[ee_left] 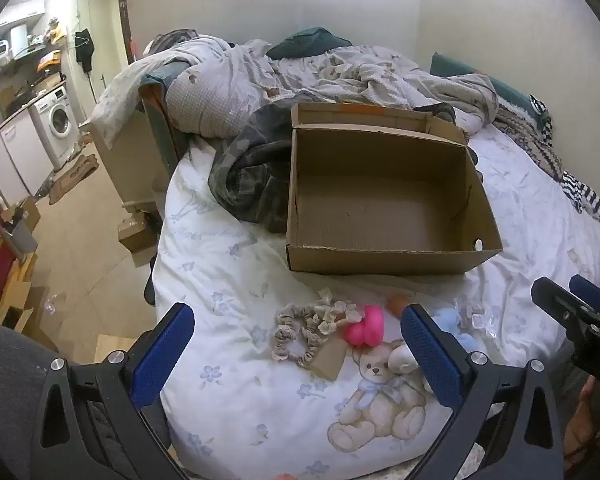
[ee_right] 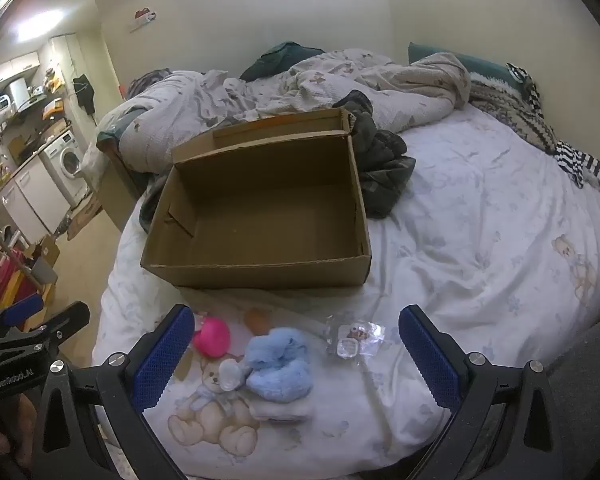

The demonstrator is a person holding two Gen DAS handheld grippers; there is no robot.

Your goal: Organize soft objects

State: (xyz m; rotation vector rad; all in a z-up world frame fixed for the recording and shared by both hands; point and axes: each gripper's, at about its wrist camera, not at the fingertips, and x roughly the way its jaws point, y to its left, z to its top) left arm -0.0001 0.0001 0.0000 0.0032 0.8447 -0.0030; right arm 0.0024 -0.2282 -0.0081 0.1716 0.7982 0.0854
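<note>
From the left wrist we see our left hand-held gripper [ee_left: 296, 344] spread wide, holding nothing, above the bed [ee_left: 228, 264]. One empty box [ee_left: 384, 220] sits ahead. Before it lie two scrunchies [ee_left: 300, 330] and one pink toy [ee_left: 366, 326].

From the right wrist our right hand-held gripper [ee_right: 292, 348] is likewise spread and empty. Between its fingers lie one blue plush [ee_right: 282, 364] and one clear packet [ee_right: 354, 340], near the box's front wall.
</note>
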